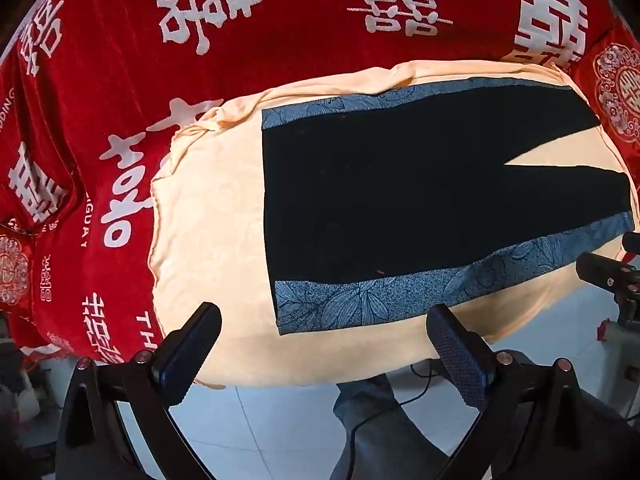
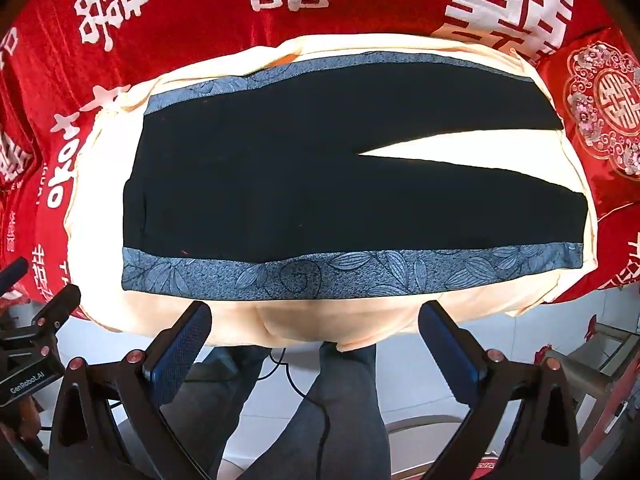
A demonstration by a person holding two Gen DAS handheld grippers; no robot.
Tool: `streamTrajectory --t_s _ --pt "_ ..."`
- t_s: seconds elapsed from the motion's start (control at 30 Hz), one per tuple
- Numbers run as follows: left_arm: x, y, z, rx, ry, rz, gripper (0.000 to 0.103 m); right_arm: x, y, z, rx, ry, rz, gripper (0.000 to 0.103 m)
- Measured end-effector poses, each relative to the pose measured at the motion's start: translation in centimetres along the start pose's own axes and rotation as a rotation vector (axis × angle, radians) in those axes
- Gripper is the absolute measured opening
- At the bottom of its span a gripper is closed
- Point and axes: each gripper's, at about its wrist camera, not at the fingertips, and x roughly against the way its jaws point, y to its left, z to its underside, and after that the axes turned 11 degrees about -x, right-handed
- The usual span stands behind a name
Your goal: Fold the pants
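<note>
A pair of black pants (image 2: 320, 184) lies spread flat on a pale cream cloth (image 2: 100, 184) that covers the worktop, its waistband toward the left edge and the two legs running toward the right edge, parted by a narrow wedge of bare cream. Each outer seam carries a blue-grey side band (image 2: 340, 274) printed with leaf outlines; the black fabric looks smooth and matte, without creases. The cream cloth is soft and slightly puckered at its far left corner, and it lies over a red velvety cover (image 1: 100, 60) with large white double-happiness characters and an embroidered round medallion at the far right. The left gripper (image 1: 324, 344) hangs off the near edge by the waistband end, its textured dark-blue pads wide apart and empty, touching nothing. The right gripper (image 2: 316, 340) hovers off the near edge at mid-length, jaws equally wide and empty. Below are white floor tiles (image 1: 280, 420) and a black cable (image 2: 304, 392).
</note>
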Motion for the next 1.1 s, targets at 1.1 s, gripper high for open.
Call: streamTrajectory --t_s 1.1 --pt "0.2 -1.4 -0.6 -0.012 -0.003 -0.03 0.103 -0.1 -0.7 0.2 -0.007 -0.002 0.004 0.103"
